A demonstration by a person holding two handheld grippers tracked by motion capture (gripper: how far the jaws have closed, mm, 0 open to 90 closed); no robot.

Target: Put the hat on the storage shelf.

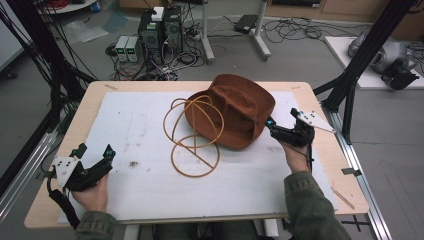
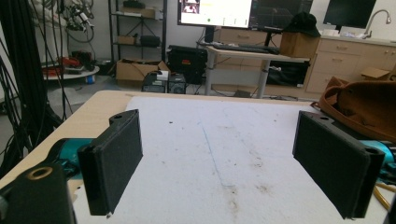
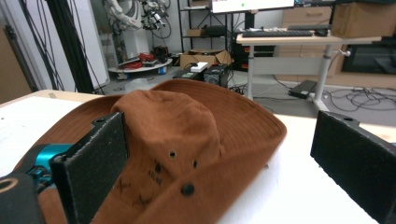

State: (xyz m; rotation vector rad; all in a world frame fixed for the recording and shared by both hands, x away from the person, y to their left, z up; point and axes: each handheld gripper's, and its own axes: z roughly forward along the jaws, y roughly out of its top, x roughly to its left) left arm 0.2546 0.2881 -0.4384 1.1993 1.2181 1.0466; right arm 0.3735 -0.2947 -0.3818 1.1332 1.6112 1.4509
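With jaws spread wide and empty, the right tongs sit at the brim of the brown hat at its four o'clock, the approach seemingly done, so closing on the brim comes next, while the left tongs wait wide near the table corner.

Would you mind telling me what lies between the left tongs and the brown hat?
In the high view, the looped tan cord lies on the white mat between the left tongs and the brown hat.
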